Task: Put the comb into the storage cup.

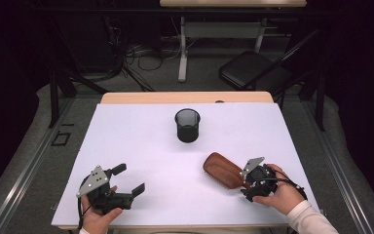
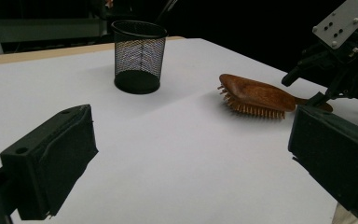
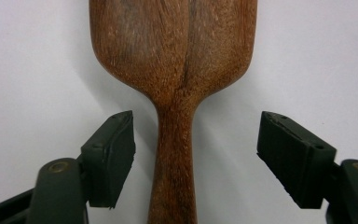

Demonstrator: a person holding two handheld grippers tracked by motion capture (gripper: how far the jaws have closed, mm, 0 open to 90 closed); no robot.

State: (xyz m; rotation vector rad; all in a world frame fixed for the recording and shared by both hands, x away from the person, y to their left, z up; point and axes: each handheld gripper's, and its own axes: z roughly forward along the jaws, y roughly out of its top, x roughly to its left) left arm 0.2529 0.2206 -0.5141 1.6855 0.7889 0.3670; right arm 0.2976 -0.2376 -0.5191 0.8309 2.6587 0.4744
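Note:
A brown wooden hairbrush lies bristles down on the white table, toward the front right. In the right gripper view its handle runs between my two black jaws, which stand apart on either side without touching it. My right gripper is open over that handle. A black mesh cup stands upright at the middle of the table. My left gripper rests at the front left, open, with nothing between its jaws. From the left gripper view I see the cup, the hairbrush and the right gripper beyond.
The white table top has bare room between the cup and both grippers. A black folding chair and a desk leg stand on the floor beyond the far edge.

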